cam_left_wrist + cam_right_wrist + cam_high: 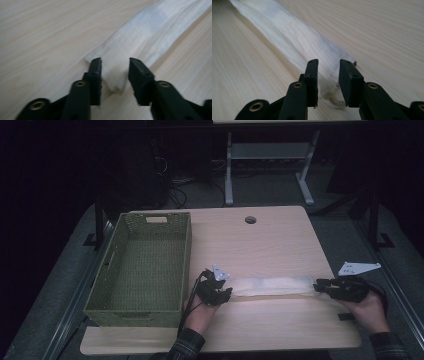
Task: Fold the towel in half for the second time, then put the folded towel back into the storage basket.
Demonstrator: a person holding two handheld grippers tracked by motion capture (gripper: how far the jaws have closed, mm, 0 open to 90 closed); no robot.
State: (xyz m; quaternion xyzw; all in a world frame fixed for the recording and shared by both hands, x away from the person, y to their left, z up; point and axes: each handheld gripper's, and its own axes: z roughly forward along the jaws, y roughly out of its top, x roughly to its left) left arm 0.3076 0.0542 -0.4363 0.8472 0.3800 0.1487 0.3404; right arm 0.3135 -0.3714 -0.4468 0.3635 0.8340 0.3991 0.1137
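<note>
Item: folded white cloth (272, 285), laid flat as a long narrow strip on the light wooden table (280, 240). It is stretched between the two grippers, one end at each.

Left gripper (226, 294): held in the person's left hand (200, 312). In the left gripper view (115, 75) the two black jaws are seen parted, with the left end of the cloth lying in the gap between them. A clear space is seen between the cloth and the far jaw, so the end is not pinched. The cloth runs away from the fingertips toward the upper right of that view.

Right gripper (320, 285): held in the person's right hand (367, 312). In the right gripper view (328, 76) the jaws are likewise seen parted, rather less widely. The right end of the cloth sits between them, crumpled at its tip; it is not squeezed, though whether one pad brushes it cannot be told. From these fingertips the strip runs off to the upper left.

Green woven basket (142, 267): placed on the table just beyond the left gripper, on the side away from the cloth, well apart from the right gripper.
</note>
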